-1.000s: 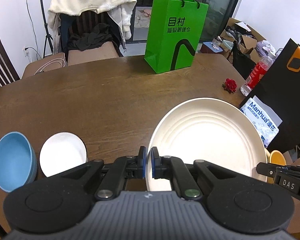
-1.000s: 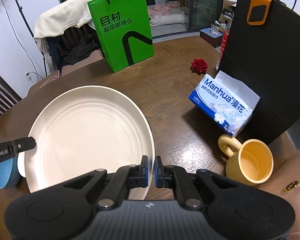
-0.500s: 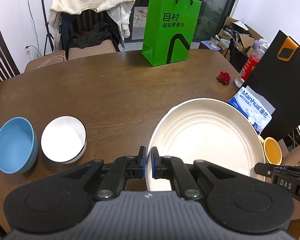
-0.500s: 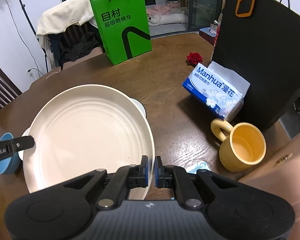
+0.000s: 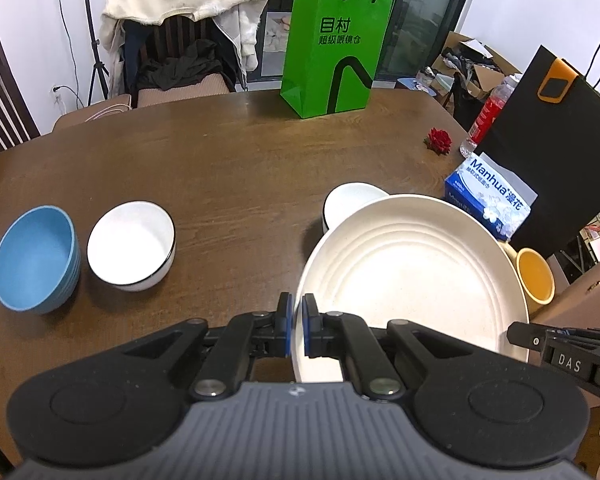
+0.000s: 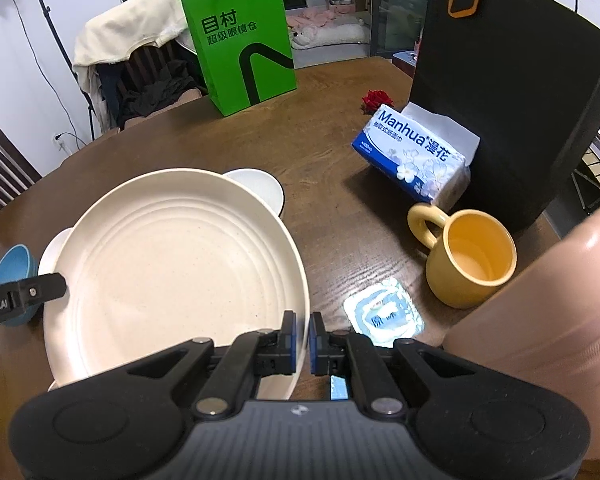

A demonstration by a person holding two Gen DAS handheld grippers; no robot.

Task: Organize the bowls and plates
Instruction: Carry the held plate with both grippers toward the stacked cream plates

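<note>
While we look along the left gripper [image 5: 295, 325], its jaws are clamped on the near left rim of the big cream plate [image 5: 412, 280], which spreads out to the right of them and hangs above the wooden table [image 5: 228, 168]; the right gripper [image 5: 518, 330] pinches the opposite rim. A small white bowl [image 5: 350, 196] peeks out just beyond the plate's far edge, while the blue bowl [image 5: 34, 258] and another white bowl [image 5: 131, 246] sit well apart to the left. From the right gripper [image 6: 302, 336], also shut on the rim, the plate [image 6: 172, 264] lies to the left. Compared with a second ago, the plate has travelled toward us, uncovering that small bowl [image 6: 260, 186].
</note>
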